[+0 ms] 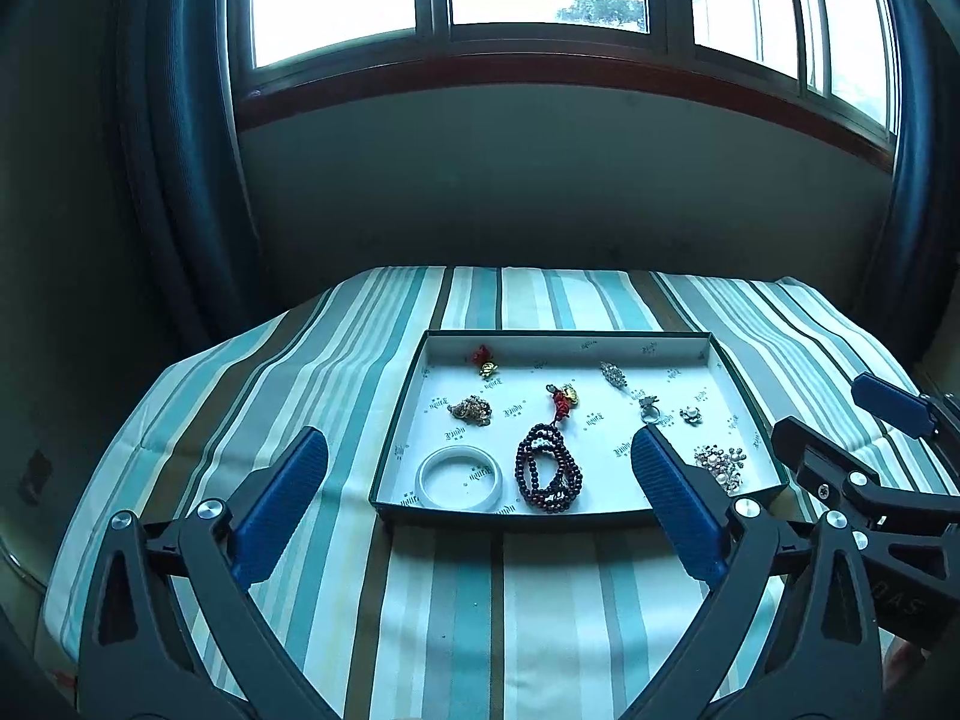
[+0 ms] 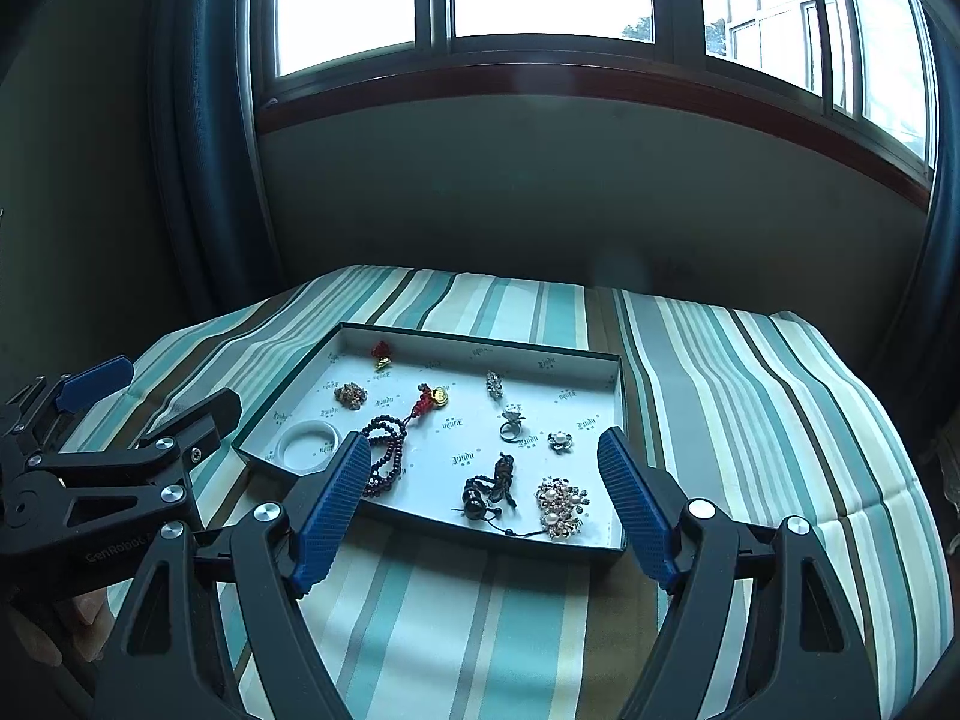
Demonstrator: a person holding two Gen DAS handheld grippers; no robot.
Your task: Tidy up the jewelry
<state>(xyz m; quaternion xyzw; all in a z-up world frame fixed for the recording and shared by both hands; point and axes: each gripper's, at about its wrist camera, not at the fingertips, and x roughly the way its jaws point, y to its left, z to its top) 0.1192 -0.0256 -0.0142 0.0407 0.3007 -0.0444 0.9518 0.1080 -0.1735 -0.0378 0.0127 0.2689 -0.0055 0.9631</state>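
A shallow white-lined tray [image 1: 510, 521] [image 2: 480, 531] lies on the striped cloth. It holds a white bangle [image 1: 459, 452] [image 2: 309, 426], dark red beads [image 1: 521, 468] [image 2: 384, 450], a gold brooch [image 1: 471, 410], a ring [image 2: 511, 426], a pearl cluster brooch [image 1: 723, 465] [image 2: 561, 507] and a black cord piece [image 2: 489, 489]. My left gripper [image 1: 477, 435] hovers open near the tray's front edge, with nothing between its blue pads. To its right my right gripper [image 2: 483, 438] is also open and holds nothing, in front of the tray's near right part.
The striped tablecloth [image 1: 480, 600] covers a table that ends at a dark wall under a bright window. Curtains hang at both sides. Bare cloth surrounds the tray. A hand [image 2: 78, 618] shows at the lower left of the right wrist view.
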